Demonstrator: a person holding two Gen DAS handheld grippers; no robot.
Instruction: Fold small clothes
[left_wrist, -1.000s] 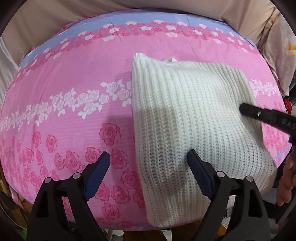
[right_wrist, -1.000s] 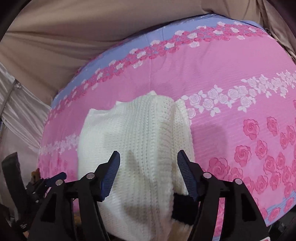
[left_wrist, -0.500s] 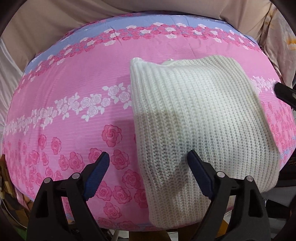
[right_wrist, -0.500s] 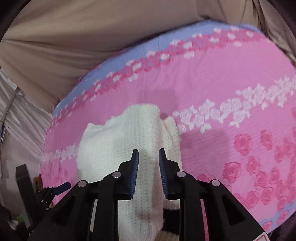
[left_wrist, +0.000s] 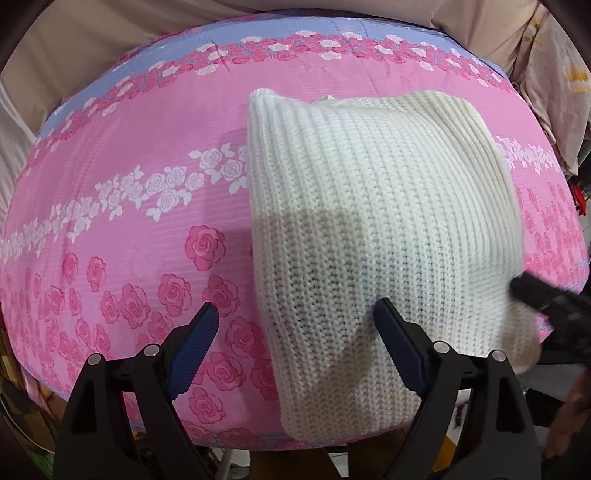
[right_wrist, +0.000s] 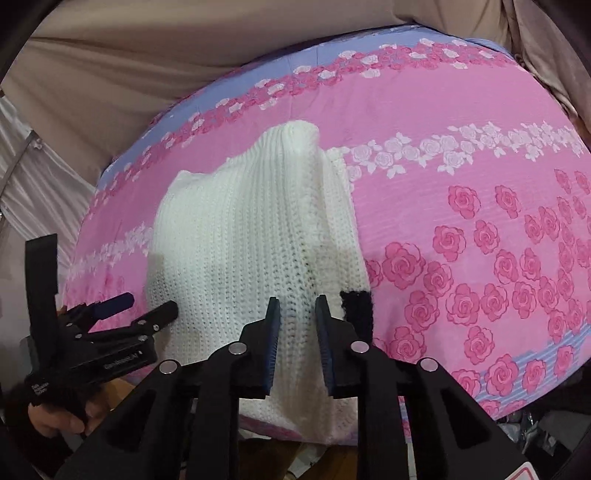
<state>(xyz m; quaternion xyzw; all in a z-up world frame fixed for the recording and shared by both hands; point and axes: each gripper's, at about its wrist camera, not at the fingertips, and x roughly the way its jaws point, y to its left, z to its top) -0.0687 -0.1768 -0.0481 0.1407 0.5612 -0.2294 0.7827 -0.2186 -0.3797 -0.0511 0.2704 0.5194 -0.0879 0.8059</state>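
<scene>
Since a second ago the right gripper has narrowed its jaws from wide open to a slim gap and now sits at the near hem of the white knitted sweater; whether any yarn is actually pinched in that gap is hard to tell. The left gripper has barely shifted and hangs open, one finger above the sweater's left edge, the other over the pink rose-print bedspread. The sweater lies folded into a rough rectangle toward the near right corner of the bed, its near hem drooping over the front edge. A black knit patch shows at its right side. The chunky ribbed knit looks soft, thick, stretchy and fairly light, so it will likely sag and drag when lifted. Best hold is probably a firm pinch through both layers at the two near corners.
</scene>
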